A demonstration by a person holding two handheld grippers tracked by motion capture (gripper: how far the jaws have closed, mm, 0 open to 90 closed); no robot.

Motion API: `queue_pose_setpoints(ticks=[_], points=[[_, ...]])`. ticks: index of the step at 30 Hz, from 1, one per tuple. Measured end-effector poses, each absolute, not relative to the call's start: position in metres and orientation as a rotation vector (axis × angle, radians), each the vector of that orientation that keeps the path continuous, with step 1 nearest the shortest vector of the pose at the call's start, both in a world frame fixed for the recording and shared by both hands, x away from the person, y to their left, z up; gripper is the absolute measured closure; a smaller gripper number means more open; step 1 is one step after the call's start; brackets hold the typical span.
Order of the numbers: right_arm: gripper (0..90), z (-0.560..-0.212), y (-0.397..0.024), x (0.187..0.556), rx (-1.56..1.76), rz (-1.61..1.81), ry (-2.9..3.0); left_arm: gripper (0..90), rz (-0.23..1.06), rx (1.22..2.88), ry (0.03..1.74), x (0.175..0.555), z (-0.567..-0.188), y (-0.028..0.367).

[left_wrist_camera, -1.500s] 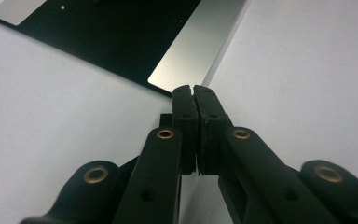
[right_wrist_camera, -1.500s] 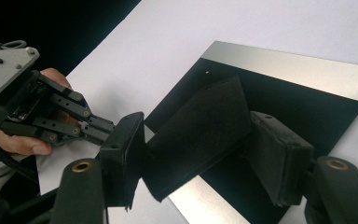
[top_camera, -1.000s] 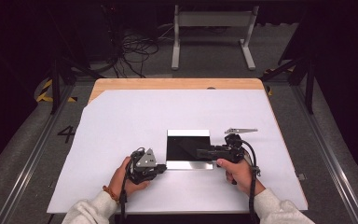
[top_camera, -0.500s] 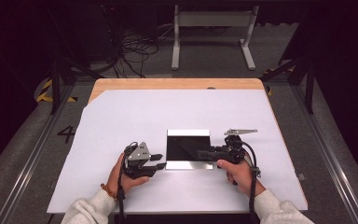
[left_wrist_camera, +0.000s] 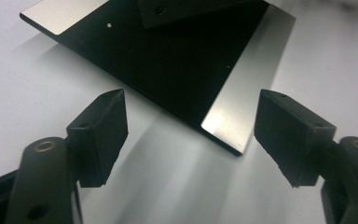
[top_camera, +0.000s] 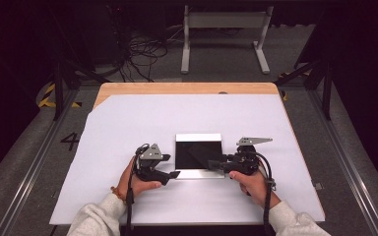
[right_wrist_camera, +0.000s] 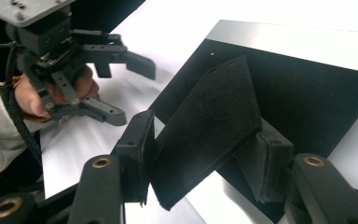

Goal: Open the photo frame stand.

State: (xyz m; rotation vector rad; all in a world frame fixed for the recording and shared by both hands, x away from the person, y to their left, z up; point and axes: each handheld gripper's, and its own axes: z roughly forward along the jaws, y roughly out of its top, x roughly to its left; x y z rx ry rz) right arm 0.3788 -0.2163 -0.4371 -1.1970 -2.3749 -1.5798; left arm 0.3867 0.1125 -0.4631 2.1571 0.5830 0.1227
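two grippers work at a flat square black panel (top_camera: 198,155) with silvery strips along its far and near edges, lying on the white table cover (top_camera: 128,123); every place here is told from that panel. the left gripper (top_camera: 170,174) sits just off the panel's near left corner, and in the left gripper view (left_wrist_camera: 189,135) its jaws stand wide apart with bare white cover between them and the panel's corner (left_wrist_camera: 228,140) just ahead of the gap, untouched. its jaws have just been opening, and nothing is between them: a second ago, from above, the gripper looked bunched and closed tight against the hand near the panel's left edge, half a second ago it had begun to spread, and now the two jaws fork plainly toward the corner. the left hand (top_camera: 140,182) itself has barely shifted beside the panel. the right gripper (top_camera: 214,164) reaches in from the panel's right side over its near right part, much as in both earlier views; in the right gripper view (right_wrist_camera: 205,161) its jaws are clamped on a dark felt-like pad (right_wrist_camera: 209,128), which is tilted above the panel's black face (right_wrist_camera: 307,107). the right hand (top_camera: 251,183) rests on the cover just beside the panel's near right corner.
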Motion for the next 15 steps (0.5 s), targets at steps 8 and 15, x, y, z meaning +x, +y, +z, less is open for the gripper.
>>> queue_pose_setpoints(ticks=[8,15], points=[[49.4,-0.436,-0.216,0.375,-1.168,-1.599,-2.416,22.7,0.110,2.169,0.599,0.394,-0.464,0.106],[50.4,-0.433,-0.216,0.368,-1.113,-1.622,-2.466,22.1,0.109,2.161,0.621,0.400,-0.462,0.101]])
